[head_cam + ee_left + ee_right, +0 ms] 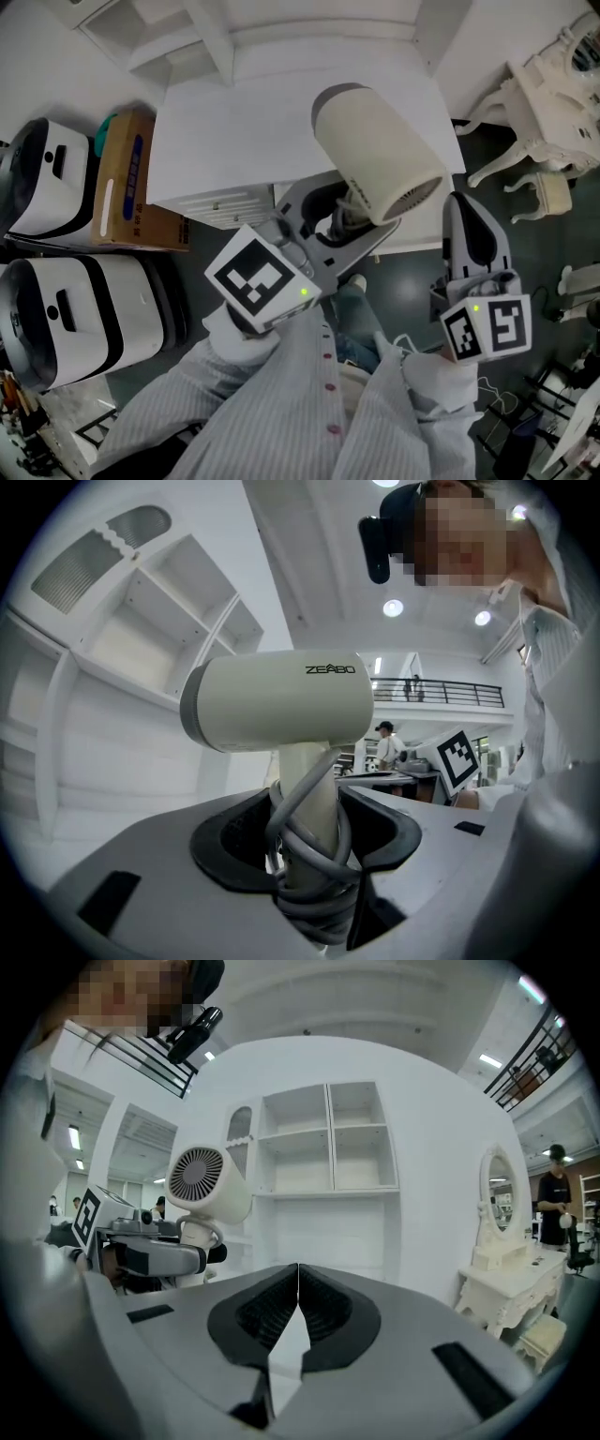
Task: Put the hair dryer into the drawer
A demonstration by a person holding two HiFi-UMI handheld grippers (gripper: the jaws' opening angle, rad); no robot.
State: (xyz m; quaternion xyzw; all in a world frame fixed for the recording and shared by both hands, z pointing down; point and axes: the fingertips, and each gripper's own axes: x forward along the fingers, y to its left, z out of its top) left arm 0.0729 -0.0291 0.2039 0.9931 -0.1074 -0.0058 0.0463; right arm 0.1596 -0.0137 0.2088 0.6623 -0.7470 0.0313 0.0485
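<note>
Left gripper is pinching the dryer by its handle, probably top-heavy and slick; right gripper is sitting closed, empty.

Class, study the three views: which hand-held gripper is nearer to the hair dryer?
Left. The left hand-held gripper grips the hair dryer by its handle; the right hand-held gripper, shut and empty, hangs apart beside it.
</note>
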